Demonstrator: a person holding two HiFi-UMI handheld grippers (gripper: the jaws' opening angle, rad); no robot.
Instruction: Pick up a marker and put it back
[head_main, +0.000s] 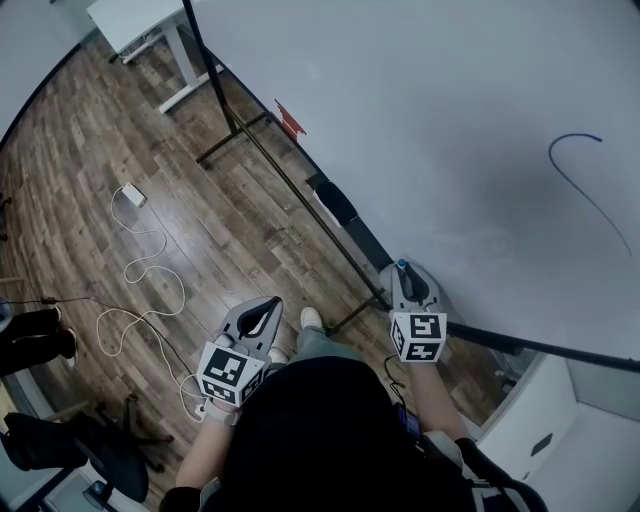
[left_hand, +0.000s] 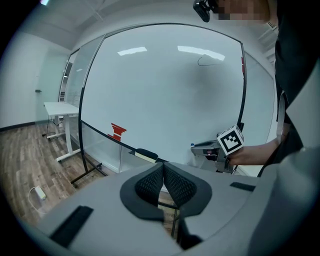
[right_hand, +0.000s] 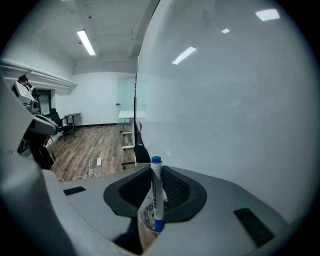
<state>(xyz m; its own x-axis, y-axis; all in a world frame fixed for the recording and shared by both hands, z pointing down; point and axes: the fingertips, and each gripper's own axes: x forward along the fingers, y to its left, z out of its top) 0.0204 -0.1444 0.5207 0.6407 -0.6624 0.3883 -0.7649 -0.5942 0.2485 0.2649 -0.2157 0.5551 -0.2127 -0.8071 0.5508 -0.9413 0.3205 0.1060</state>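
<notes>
- Marker, blue-capped, stands upright between the jaws of the right gripper. The pads appear to clamp its barrel, though contact on the far side is hard to confirm.
- Left gripper hangs low beside the person, jaws together, holding nothing.
- Ledge of the whiteboard runs just beyond the right gripper, with an eraser farther along it.
- To return the marker well: hold the clamp firm, turn the barrel parallel to the ledge, lower it until it rests, then part the jaws.

Blue-capped white marker; red, seemingly striped patch on whiteboard.
</notes>
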